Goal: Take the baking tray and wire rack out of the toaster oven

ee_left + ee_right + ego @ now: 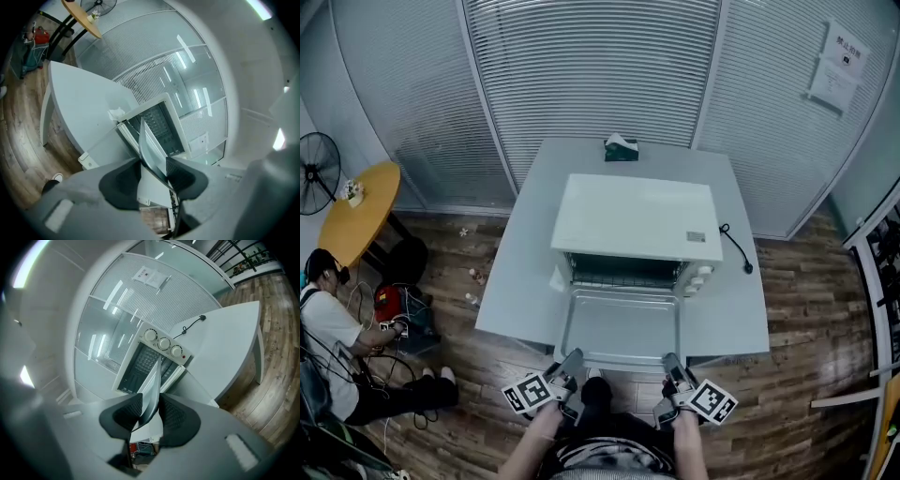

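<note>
Baking tray [622, 326] — position: drawn forward out of the toaster oven [633, 217], far edge close at the oven mouth, near edge out past the front of the table [520, 281]; whether the far edge has cleared the cavity cannot be told.

Step in hand, by judgement: extraction of the tray, the first of the two items; the wire rack [623, 273] sits in the dark cavity behind it, not yet touched.

Left gripper [573, 356]: jaws closed part-way, pads pressed on the near rim of the tray toward its left corner; the left gripper view shows the thin sheet edge running between the pads, nothing else in the grip.

Right gripper [672, 360]: same condition; jaws drawn in on the near rim toward the right corner, with the rim edge-on between the ribbed pads.

Next move, by judgement: draw both hands back together, level and at one rate, so that the tray neither tilts nor skews in the oven mouth; then set it down on a bare part of the table beside the oven; then return for the rack.

Appearance of the tray: shallow, rectangular, pale metal with a low raised rim; no contents visible in the head view; very thin seen edge-on — probably light and stiff, but the smooth rim may slip if either grip slackens.
</note>
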Tool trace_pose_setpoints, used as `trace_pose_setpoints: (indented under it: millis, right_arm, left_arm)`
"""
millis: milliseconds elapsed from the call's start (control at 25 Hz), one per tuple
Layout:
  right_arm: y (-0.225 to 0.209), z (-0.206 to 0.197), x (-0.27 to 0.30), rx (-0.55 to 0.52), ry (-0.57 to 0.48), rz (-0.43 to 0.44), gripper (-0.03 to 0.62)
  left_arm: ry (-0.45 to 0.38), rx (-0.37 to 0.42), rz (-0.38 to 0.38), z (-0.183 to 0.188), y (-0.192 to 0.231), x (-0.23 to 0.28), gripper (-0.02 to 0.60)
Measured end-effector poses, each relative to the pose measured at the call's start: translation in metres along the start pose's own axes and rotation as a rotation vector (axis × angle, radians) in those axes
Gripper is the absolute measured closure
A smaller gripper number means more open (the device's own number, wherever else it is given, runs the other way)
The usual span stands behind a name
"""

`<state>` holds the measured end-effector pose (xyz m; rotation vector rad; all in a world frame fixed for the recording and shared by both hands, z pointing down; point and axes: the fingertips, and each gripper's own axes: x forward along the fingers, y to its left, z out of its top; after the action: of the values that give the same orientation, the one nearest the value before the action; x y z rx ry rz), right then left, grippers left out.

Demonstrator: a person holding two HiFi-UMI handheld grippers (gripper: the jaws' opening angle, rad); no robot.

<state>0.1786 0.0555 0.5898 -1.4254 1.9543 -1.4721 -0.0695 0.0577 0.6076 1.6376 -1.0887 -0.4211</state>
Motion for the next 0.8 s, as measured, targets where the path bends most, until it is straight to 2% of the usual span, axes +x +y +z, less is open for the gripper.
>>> trace_pose_setpoints:
  millis: [160,320,440,600,680,800]
  right_arm:
    - [0.027,0.011,-0.005,-0.033,-0.020,0.040,0.484]
    - [0.060,0.023,-0.004,-0.066,-0.047,0.148,0.485]
    - [0.072,0.029,-0.003,-0.085,-0.049,0.180,0.484]
    - [0.087,0.040,-0.001,-0.154,-0.057,0.204,0.482]
    - [0.096,0.046,0.001,-0.163,-0.065,0.233,0.482]
    - [0.103,0.059,0.007,-0.153,-0.084,0.260,0.484]
  left_arm:
    - [-0.029,0.037,-0.053,0.012,-0.025,-0.007,0.410]
    - [-0.056,0.084,-0.104,0.024,-0.050,-0.013,0.410]
    - [-0.069,0.129,-0.143,0.035,-0.069,-0.016,0.413]
    - [-0.068,0.100,-0.161,0.042,-0.074,-0.018,0.419]
    - [-0.079,0.122,-0.183,0.050,-0.084,-0.017,0.419]
    - [-0.081,0.104,-0.217,0.059,-0.094,-0.010,0.422]
